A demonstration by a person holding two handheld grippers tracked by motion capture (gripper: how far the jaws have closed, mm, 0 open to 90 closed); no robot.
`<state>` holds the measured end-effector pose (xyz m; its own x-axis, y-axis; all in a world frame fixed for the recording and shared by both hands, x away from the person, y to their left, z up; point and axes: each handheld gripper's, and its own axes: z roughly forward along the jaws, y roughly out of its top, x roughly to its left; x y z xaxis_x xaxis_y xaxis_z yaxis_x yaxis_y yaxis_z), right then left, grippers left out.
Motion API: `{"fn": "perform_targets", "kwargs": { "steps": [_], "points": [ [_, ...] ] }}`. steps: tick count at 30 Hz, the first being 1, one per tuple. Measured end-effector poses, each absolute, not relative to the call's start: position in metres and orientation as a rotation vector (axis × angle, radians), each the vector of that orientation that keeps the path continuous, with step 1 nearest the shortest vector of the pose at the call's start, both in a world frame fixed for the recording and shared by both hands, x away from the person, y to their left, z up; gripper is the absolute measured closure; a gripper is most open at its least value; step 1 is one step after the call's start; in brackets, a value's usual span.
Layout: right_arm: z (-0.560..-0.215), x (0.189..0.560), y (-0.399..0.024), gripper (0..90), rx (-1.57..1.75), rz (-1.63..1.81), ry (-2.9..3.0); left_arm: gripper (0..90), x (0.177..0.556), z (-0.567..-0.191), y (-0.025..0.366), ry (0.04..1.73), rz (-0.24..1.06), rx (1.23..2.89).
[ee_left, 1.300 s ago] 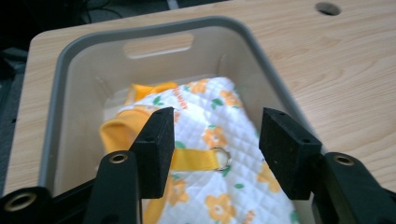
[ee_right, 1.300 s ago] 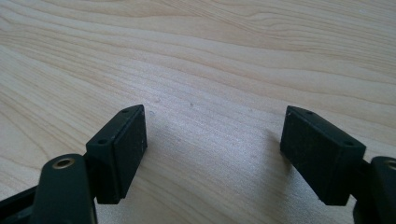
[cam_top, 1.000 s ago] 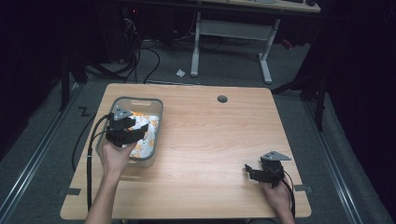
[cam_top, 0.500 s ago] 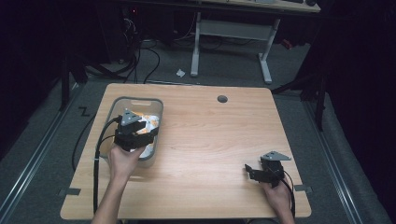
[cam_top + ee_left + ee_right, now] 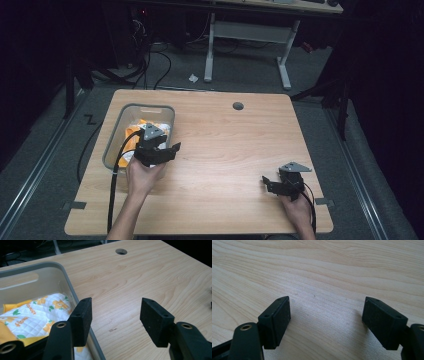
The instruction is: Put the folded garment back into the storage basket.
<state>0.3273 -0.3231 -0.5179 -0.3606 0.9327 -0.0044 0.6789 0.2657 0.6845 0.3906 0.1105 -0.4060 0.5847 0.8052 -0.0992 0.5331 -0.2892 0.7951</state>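
Left gripper held over the right-hand rim of the grey bin, its fingers released and parted, with nothing between them; the jaws have just been opening a little further. In the left gripper view the rim of the bin passes just under the left finger, while the right finger stands over bare table. The folded cloth, white with orange flowers and green leaves and edged in yellow, lies inside the bin, to the left of and below the left finger, apart from both fingers. In the high view the cloth shows in the bin beyond the left gripper. The round hole in the table lies well ahead of the fingers.

Right gripper held low near the table's front right corner, well apart from the bin. Its fingers are released and spread wide over bare wood, with nothing between them.
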Motion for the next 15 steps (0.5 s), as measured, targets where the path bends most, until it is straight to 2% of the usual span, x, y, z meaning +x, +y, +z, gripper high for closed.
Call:
{"fn": "perform_targets", "kwargs": {
  "steps": [15],
  "points": [
    [-0.518, 0.327, -0.323, 23.2, 1.460, 0.841, 2.134, 42.1, 0.382, -0.420, 0.095, 1.036, 0.328, 1.954]
  ]
}}
